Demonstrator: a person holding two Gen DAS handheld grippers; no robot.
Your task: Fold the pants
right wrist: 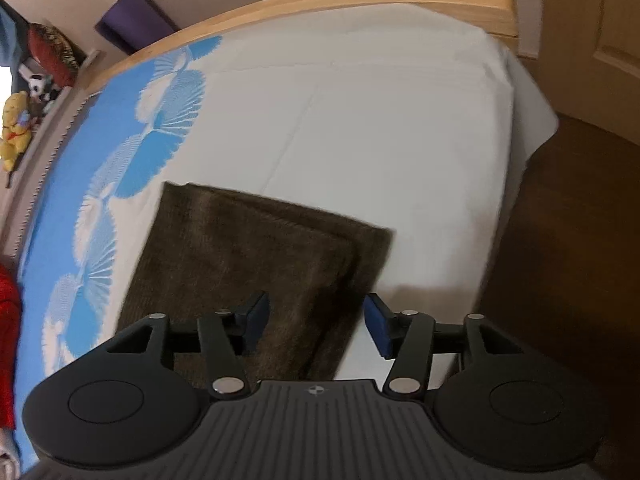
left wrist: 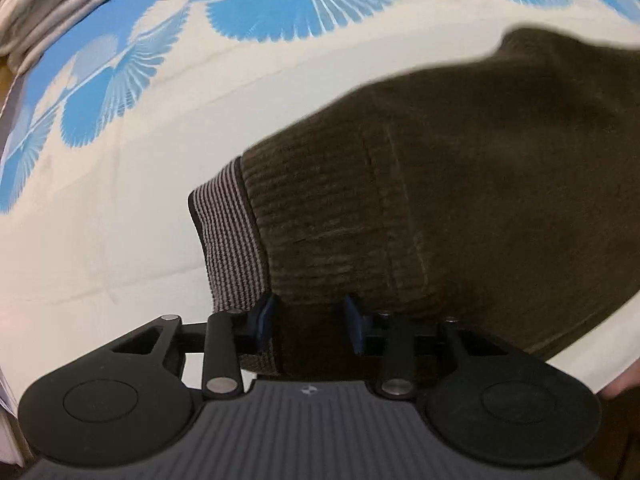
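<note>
The dark brown corduroy pants (left wrist: 460, 200) lie folded on the white and blue bedspread (left wrist: 120, 220). Their striped waistband (left wrist: 228, 232) shows at the left end in the left wrist view. My left gripper (left wrist: 312, 320) is at the waist edge, its blue pads (left wrist: 262, 320) on either side of a bunch of the brown fabric. In the right wrist view the pants (right wrist: 248, 264) form a folded rectangle. My right gripper (right wrist: 316, 320) hovers over their near right edge, open and empty.
A folded pale blanket (left wrist: 52, 8) lies at the far left corner. The wooden bed frame (right wrist: 360, 4) runs along the far side. Stuffed toys (right wrist: 16, 128) sit on a ledge at left. The bed's right edge (right wrist: 516, 184) drops to a dark floor.
</note>
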